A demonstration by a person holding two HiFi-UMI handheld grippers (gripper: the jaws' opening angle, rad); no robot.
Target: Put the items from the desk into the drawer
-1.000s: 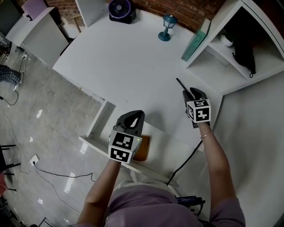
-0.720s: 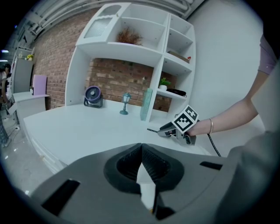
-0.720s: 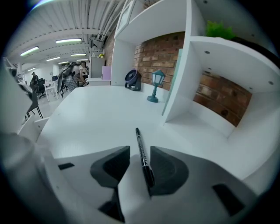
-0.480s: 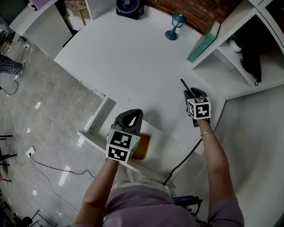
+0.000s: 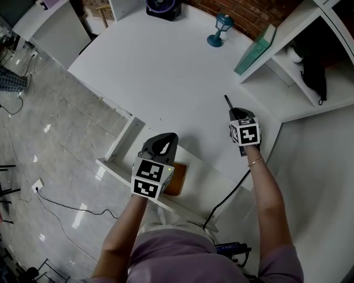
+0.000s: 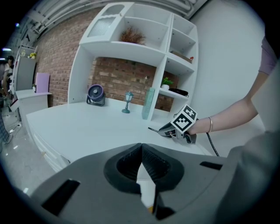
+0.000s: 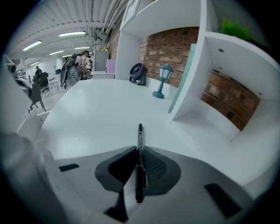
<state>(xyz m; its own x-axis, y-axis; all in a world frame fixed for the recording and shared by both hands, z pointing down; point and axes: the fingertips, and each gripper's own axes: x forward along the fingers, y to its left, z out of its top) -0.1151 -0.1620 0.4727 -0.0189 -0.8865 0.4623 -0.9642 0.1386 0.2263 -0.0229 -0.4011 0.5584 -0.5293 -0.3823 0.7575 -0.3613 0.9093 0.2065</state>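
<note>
The right claw point(image 5: 233, 114) is clenched on a black pen point(image 5: 227, 101). Its two jaws press on the pen from both sides, and the pen pokes out past the tips, pointing ahead over the white desk point(image 5: 160, 72). I cannot tell if the pen's tip touches the desk. In front of this claw there is lots of bare desk with nothing in the way. Far ahead sit a little blue lamp point(image 5: 219, 29) and a dark fan point(image 5: 163, 6), right at the back by the brick wall. Close on the right of the claw is the white side wall of a shelf point(image 5: 279, 41), so there is not much room that way. On its left the desk is wide open. The left claw point(image 5: 166, 141) is clenched too, with its jaw tips pressed together and nothing between them. It hangs over the open drawer point(image 5: 117, 149), and its tips are at the front edge of the desk. The drawer's side wall is near on this claw's left. A brown flat thing point(image 5: 178, 183) lies in the drawer, just to the right of the claw's back end and partly under it. The rest of the drawer, further right, is bare white. The two claws are well apart, with the desk edge running between them.
</note>
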